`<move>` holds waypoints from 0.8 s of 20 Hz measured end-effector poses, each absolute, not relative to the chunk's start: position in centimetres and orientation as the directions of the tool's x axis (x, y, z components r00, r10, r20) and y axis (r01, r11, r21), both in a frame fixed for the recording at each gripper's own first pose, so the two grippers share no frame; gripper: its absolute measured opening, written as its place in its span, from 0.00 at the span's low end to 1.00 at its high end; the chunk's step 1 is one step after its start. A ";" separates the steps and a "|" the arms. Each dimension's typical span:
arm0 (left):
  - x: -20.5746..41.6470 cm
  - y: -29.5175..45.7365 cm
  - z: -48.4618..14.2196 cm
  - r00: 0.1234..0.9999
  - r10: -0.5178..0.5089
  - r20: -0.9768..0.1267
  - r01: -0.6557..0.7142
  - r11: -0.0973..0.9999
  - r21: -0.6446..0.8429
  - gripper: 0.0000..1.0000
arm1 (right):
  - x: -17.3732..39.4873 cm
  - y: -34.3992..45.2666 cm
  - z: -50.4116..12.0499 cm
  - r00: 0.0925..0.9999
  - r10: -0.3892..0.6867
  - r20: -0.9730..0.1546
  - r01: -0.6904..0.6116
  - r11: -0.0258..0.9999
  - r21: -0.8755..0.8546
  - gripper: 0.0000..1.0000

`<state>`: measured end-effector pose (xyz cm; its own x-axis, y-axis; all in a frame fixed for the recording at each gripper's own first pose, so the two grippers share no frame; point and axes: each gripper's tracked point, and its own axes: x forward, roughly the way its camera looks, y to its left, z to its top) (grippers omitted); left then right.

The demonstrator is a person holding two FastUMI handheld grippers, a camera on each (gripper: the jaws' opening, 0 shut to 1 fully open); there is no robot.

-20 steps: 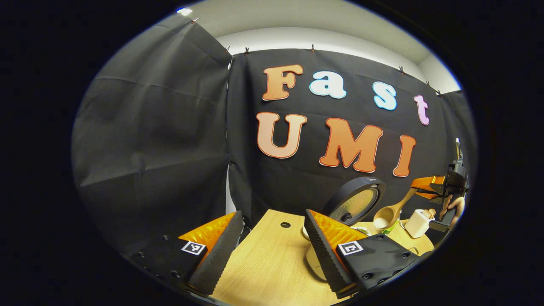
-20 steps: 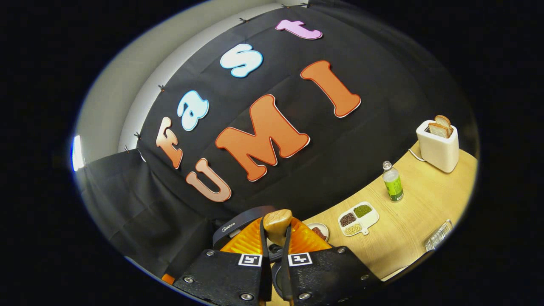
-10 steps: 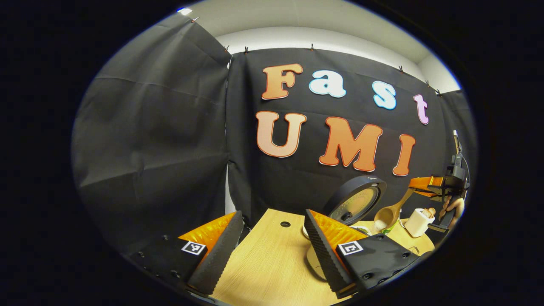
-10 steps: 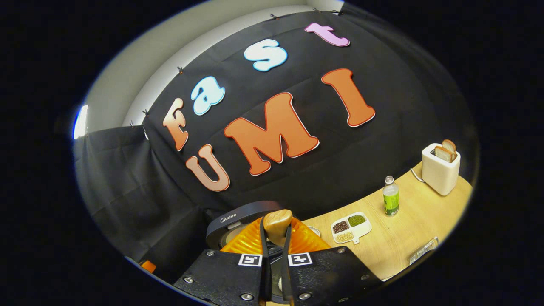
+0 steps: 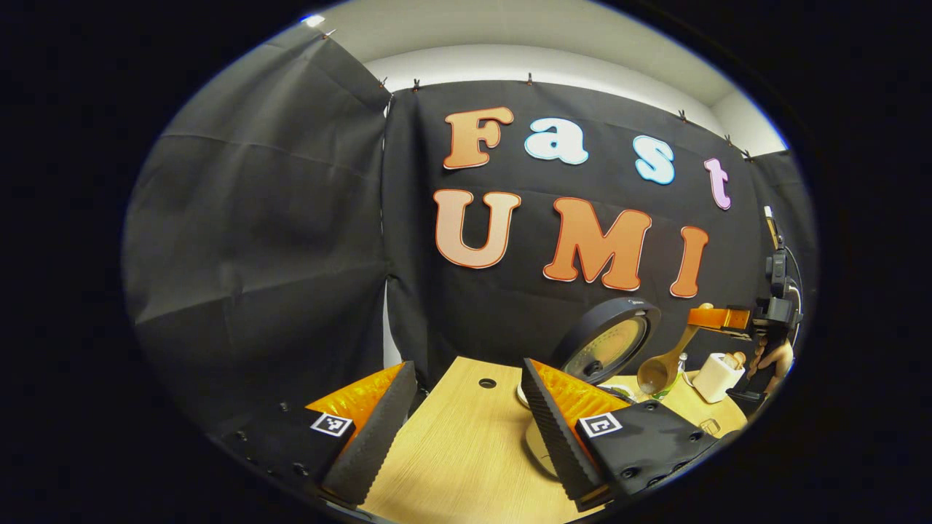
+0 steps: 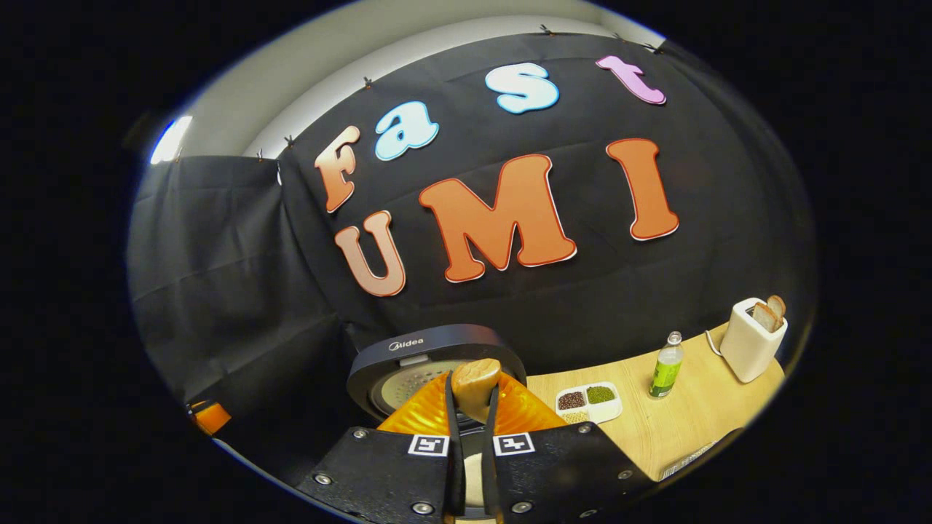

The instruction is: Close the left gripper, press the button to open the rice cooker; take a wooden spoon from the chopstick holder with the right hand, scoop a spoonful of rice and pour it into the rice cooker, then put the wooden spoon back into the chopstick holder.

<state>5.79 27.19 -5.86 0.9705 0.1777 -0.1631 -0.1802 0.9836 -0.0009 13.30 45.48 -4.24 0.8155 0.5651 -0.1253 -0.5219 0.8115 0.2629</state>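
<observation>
1. Jaws of the left gripper [image 5: 466, 366] are standing wide apart in the left gripper view, holding nothing, with bare wooden surface [image 5: 466, 451] lying between the two fingers.
2. Farther off on the right, the rice cooker's lid [image 5: 608, 338] is standing open. Just beside it the right gripper [image 5: 717, 318] is holding the wooden spoon [image 5: 659, 371] by the handle, so the bowl is hanging low next to the lid. A hand [image 5: 772, 360] is gripping that tool, and a white toaster [image 5: 717, 375] is sitting behind the spoon.
3. Square black-and-white marker tags are showing on both fingers. Compared with a second ago, the spoon's bowl is sitting nearer the lid and is no longer showing the white of the rice.
4. Turning to the right gripper view, the right gripper [image 6: 472, 397] is pinching its jaws tight on the spoon's handle [image 6: 475, 378], whose rounded end is poking up between the fingers.
5. Right behind it, the open lid [image 6: 429, 349] is carrying a small pale brand mark on its rim.
6. On the surface [image 6: 684, 422] to the right, a divided dish [image 6: 588, 402] of beans, a green-labelled bottle [image 6: 664, 371] and the toaster [image 6: 750, 338] with bread are standing in a row, well apart from each other.
7. Against the earlier frame, this view is sitting more level, and far more of the lid is showing.
</observation>
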 end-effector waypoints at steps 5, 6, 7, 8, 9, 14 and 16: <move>6.1 26.5 -6.1 0.972 0.158 -0.175 -0.163 0.986 -0.017 0.98 | 11.8 47.0 -5.6 0.784 0.604 -0.147 -0.601 0.796 0.064 0.08; 6.1 26.5 -6.1 0.972 0.156 -0.175 -0.161 0.987 -0.016 0.98 | 11.6 47.2 -6.0 0.779 0.608 -0.153 -0.611 0.791 0.032 0.08; 6.1 26.5 -6.1 0.972 0.156 -0.175 -0.161 0.987 -0.013 0.98 | 11.3 47.3 -6.4 0.774 0.613 -0.159 -0.618 0.786 0.024 0.08; 6.1 26.5 -6.1 0.972 0.157 -0.176 -0.161 0.987 -0.010 0.98 | 11.2 47.4 -6.7 0.768 0.619 -0.168 -0.623 0.782 0.031 0.08; 6.0 26.4 -6.1 0.972 0.155 -0.177 -0.159 0.987 -0.010 0.98 | 11.0 47.6 -6.6 0.763 0.623 -0.173 -0.625 0.779 0.049 0.08; 5.5 25.9 -6.1 0.970 0.156 -0.185 -0.157 0.988 0.006 0.98 | 11.3 45.4 -5.5 0.772 0.617 -0.156 -0.602 0.787 0.137 0.08; 5.2 25.7 -5.7 0.971 0.154 -0.182 -0.156 0.988 0.008 0.98 | 11.5 43.5 -5.0 0.785 0.602 -0.146 -0.580 0.797 0.166 0.08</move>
